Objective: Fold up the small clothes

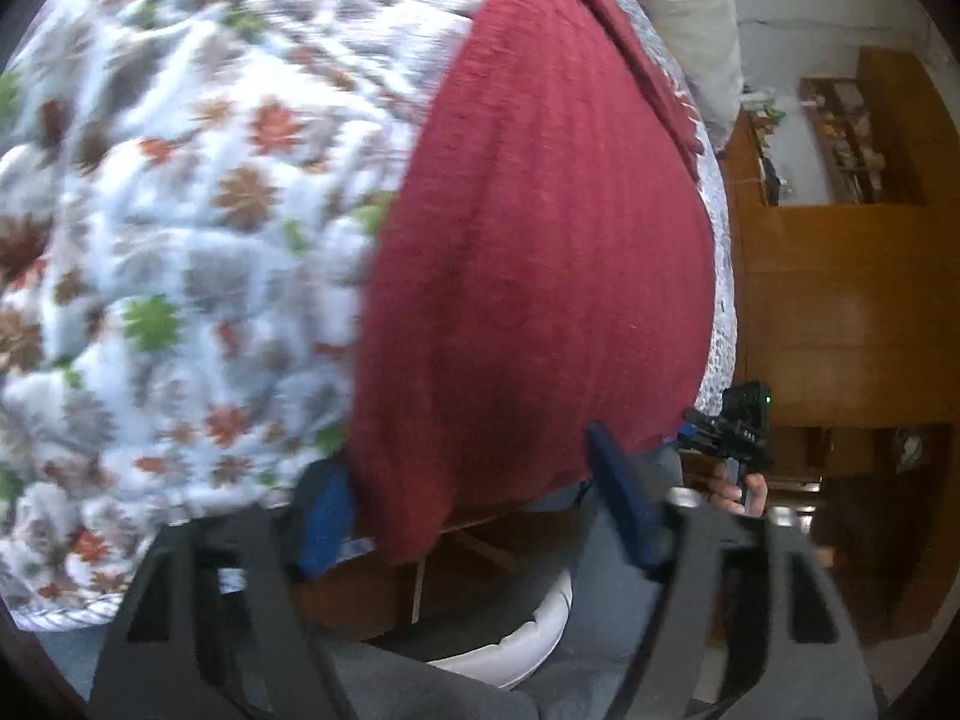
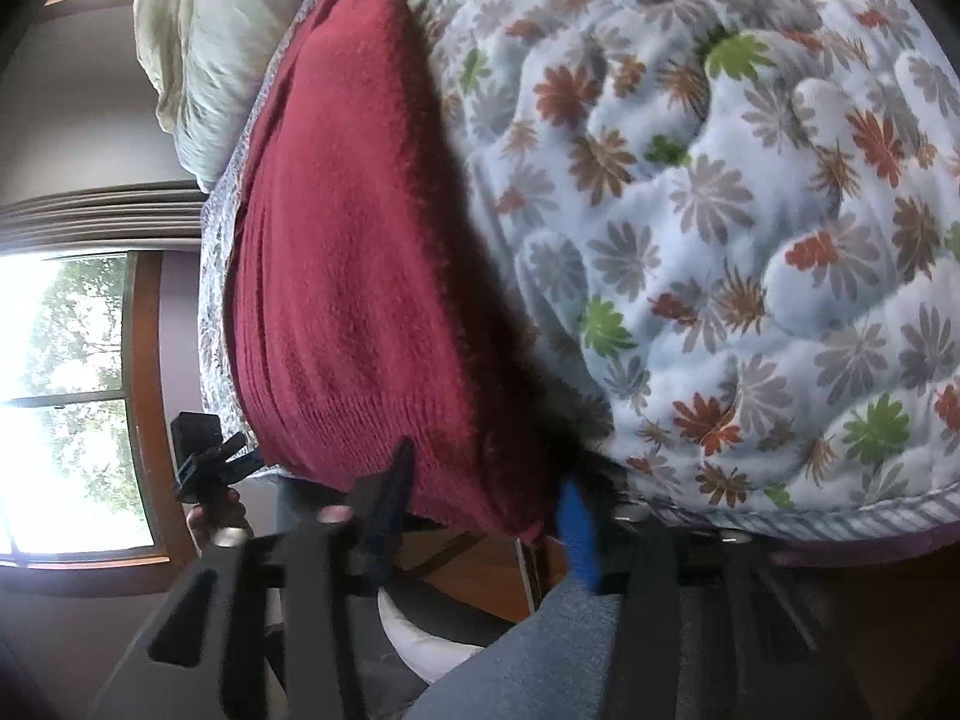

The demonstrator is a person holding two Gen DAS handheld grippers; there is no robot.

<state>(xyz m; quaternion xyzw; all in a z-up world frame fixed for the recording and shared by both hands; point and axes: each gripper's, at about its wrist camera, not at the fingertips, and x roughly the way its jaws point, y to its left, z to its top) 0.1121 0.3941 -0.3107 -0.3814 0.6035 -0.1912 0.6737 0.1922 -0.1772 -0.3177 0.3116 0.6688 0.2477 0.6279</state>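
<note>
Floral quilt [image 1: 180, 210] covers the bed, w/ a wooden cabinet [image 1: 840, 300] off to one side; from the left wrist view we see the red knit garment [image 1: 540, 240] spread flat on the quilt, its near hem hanging just past the bed edge. Our left gripper [image 1: 474, 504] stands wide, blue pads [image 1: 327, 516] either side of that hem, holding nothing as far as we can judge. Frame is blurred, so if we close now we may nip quilt along w/ knit, or miss the corner. Right gripper's camera [image 1: 741, 426] shows beyond the far corner. Right wrist view: same garment [image 2: 360, 270] beside a window [image 2: 66, 396], our right gripper [image 2: 486, 510] also spread wide, the hem corner sitting btwn its fingers [image 2: 579, 534], not pinched yet. Risk here: the two corners get grabbed unevenly, so the fold goes skewed, or loose knit stretches and slips off the bed edge.
</note>
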